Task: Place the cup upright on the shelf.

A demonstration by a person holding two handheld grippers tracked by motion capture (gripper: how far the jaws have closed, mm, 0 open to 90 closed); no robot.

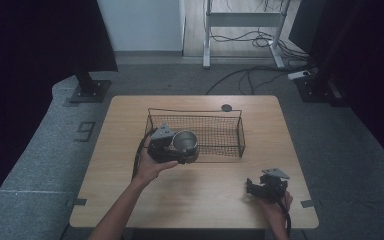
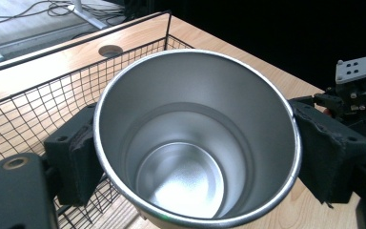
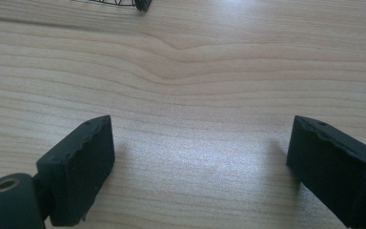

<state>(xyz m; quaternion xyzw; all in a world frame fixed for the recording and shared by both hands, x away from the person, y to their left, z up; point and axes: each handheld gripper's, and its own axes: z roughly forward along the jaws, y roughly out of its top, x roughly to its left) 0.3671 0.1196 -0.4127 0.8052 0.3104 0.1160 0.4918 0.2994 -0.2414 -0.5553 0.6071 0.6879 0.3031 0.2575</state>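
The left gripper (image 1: 180, 150) is clamped on a steel cup (image 1: 185, 142), one black pad pressed against each side of the cup's wall just below the rim. In the left gripper view the cup (image 2: 195, 143) is seen from above its mouth: bare metal inside, with nothing in it, the pads (image 2: 76, 152) touching it at 9 and 3 o'clock.

In the high view the cup sits at the near left corner of a wire basket (image 1: 220, 117), over or just against the basket's front edge; whether it touches the wire I cannot tell. It is tilted, its mouth turned toward the camera. The basket stands on the counter (image 1: 130, 115) a little toward 12 o'clock from the middle, its long side running 9 to 3. The left hand (image 1: 152, 167) holds the gripper from 7 o'clock.

The right gripper (image 1: 252, 189) rests low at the counter's 5 o'clock corner, well apart from the basket and cup, held by the right hand (image 1: 275, 205). In the right gripper view its jaws stand wide, nothing between them but bare wood, and a corner of the basket (image 3: 140, 5) shows at 12 o'clock.
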